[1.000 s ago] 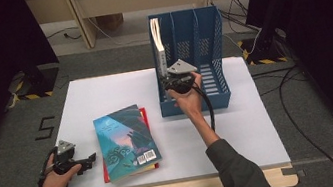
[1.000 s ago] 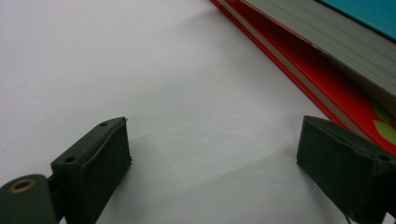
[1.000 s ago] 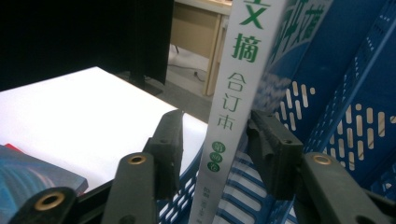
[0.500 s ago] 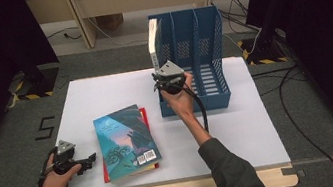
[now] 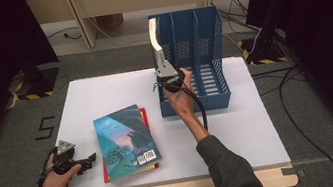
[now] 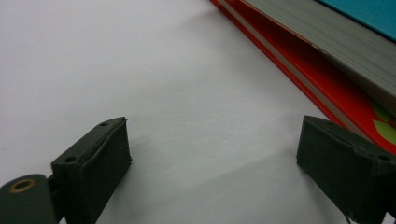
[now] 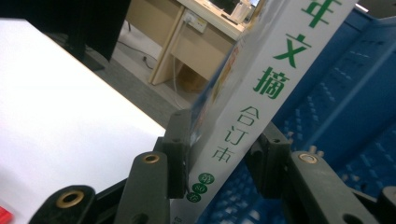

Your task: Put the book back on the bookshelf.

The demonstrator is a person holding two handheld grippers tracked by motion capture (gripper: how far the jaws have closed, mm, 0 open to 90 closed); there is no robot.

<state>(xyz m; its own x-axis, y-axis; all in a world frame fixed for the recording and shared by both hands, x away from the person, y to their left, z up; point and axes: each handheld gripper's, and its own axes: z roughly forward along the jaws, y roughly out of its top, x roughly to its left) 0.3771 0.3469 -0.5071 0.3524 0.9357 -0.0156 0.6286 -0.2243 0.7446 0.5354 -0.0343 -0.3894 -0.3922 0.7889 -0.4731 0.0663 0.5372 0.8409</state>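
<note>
Scene: white table w/ a blue file rack at its far side; a person works two hand-held grippers.
Landmark: the rack; all places below are told rel. to it.
White book: stands upright, leaning a little, in the rack's leftmost slot, spine w/ green lettering facing the person. In the right gripper view the same spine runs up between the jaws.
Right gripper: at the rack's front-left corner, low on the white book. Jaws have just been closing; spine sits between them, one pad against the cover side, the other close on the far side. I read this as a narrow hold on the white book, prob. steadying it.
Left gripper: well apart from the rack, near the table's front-left edge. Jaws wide w/ bare table between them, holding nothing.
Teal book: lies flat, front-left of the rack, on top of a red book; the left gripper is just beside this stack.
Done (my judgement): one book shelved, or nearly so.
Left (my judgement): let go of the white book once it stands; then teal and red books to go into the rack; its other slots look free.
</note>
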